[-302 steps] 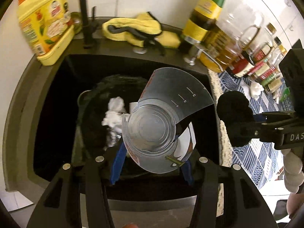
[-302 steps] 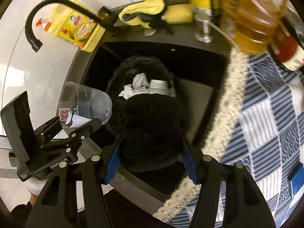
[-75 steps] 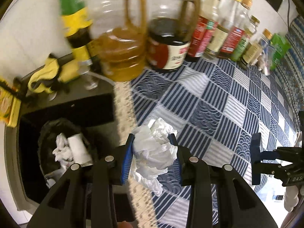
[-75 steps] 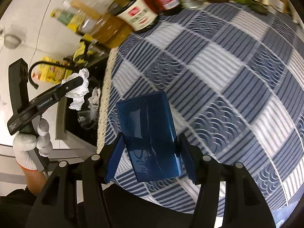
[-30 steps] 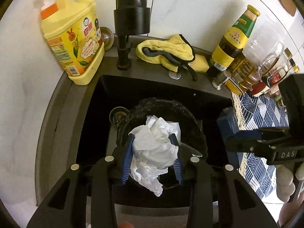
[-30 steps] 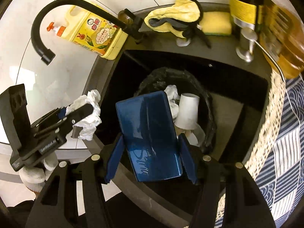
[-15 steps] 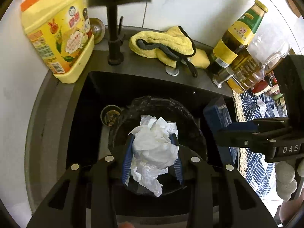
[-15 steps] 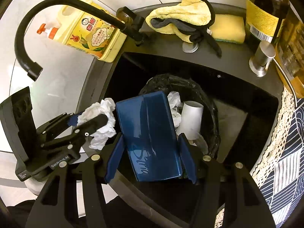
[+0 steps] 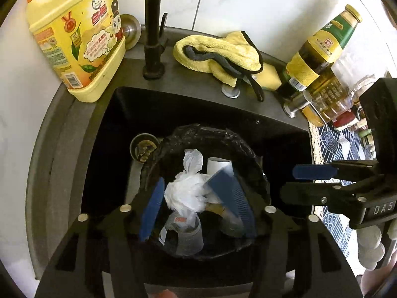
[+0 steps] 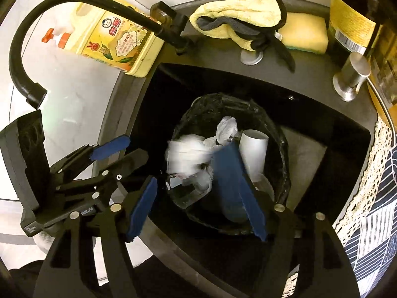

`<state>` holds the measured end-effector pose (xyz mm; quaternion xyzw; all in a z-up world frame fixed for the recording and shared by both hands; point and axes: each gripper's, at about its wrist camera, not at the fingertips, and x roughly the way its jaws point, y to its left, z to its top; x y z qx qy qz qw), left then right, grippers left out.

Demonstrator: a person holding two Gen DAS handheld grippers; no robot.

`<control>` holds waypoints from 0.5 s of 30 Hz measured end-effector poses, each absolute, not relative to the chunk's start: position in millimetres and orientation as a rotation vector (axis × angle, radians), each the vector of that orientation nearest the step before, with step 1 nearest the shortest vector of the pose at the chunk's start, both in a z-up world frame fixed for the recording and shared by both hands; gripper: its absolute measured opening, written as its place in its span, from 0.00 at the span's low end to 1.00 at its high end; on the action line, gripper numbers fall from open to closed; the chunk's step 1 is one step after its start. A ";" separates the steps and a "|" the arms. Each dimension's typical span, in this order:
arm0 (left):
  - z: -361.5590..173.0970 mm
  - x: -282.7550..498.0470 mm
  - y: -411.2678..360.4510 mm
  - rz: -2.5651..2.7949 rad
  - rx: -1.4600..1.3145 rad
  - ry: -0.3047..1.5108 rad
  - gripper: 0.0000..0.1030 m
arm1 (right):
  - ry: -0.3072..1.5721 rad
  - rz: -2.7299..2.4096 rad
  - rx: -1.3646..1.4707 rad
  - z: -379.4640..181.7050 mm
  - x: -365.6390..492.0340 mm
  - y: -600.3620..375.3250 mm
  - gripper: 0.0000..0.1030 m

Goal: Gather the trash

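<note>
A bin lined with a black bag (image 9: 238, 139) stands in the dark sink; it also shows in the right wrist view (image 10: 282, 149). My left gripper (image 9: 196, 203) is open above it, and a crumpled white tissue (image 9: 186, 193) falls, blurred, between its fingers. My right gripper (image 10: 196, 201) is open too, and a blue box (image 10: 233, 173) drops from it into the bin, seen blurred in the left wrist view (image 9: 228, 191) as well. Inside lie a white paper cup (image 10: 253, 149), a clear plastic cup (image 9: 186, 236) and another tissue (image 10: 225, 126).
A black faucet (image 9: 153, 24) rises behind the sink. A yellow detergent bottle (image 9: 77, 32) stands at the left. A yellow cloth (image 9: 218, 52), a sponge (image 10: 305, 34) and sauce bottles (image 9: 317, 49) line the back rim. A blue patterned cloth (image 10: 372, 223) covers the counter at right.
Both grippers have opened over the bin. The tissue has left the left gripper and the blue box has left the right gripper; both are falling into the bin.
</note>
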<state>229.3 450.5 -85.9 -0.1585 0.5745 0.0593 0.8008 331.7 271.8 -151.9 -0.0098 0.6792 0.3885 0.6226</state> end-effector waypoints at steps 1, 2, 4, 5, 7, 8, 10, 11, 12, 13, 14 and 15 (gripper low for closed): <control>-85.8 228.6 449.8 0.127 -0.338 1.232 0.54 | 1.559 0.887 -0.020 -151.5 331.5 270.4 0.67; -85.8 227.8 448.8 0.127 -0.334 1.233 0.54 | 1.557 0.883 -0.017 -151.1 331.3 269.4 0.67; -86.3 227.1 447.4 0.123 -0.332 1.237 0.54 | 1.552 0.879 -0.009 -148.9 330.3 266.7 0.67; -86.2 226.3 446.4 0.122 -0.328 1.239 0.54 | 1.549 0.877 -0.008 -148.0 329.9 266.5 0.67; -84.8 224.3 444.2 0.117 -0.324 1.238 0.54 | 1.543 0.874 -0.008 -145.3 327.2 264.1 0.67; -83.8 223.5 443.4 0.115 -0.322 1.237 0.54 | 1.541 0.873 -0.008 -143.8 326.0 263.0 0.67; -81.6 221.3 440.0 0.108 -0.314 1.237 0.54 | 1.538 0.868 -0.009 -141.0 322.9 260.4 0.67; -80.5 219.8 438.5 0.105 -0.313 1.237 0.54 | 1.535 0.865 -0.013 -139.4 321.0 259.1 0.67; -79.6 218.5 437.4 0.102 -0.312 1.237 0.54 | 1.531 0.862 -0.022 -138.1 319.4 258.7 0.67; -78.6 216.6 436.1 0.101 -0.314 1.238 0.54 | 1.523 0.855 -0.039 -136.0 317.2 257.9 0.67; -78.0 215.0 435.6 0.101 -0.317 1.238 0.54 | 1.516 0.848 -0.047 -134.1 315.9 257.1 0.67; -77.5 213.5 434.9 0.098 -0.316 1.239 0.54 | 1.507 0.841 -0.054 -131.9 314.7 256.1 0.67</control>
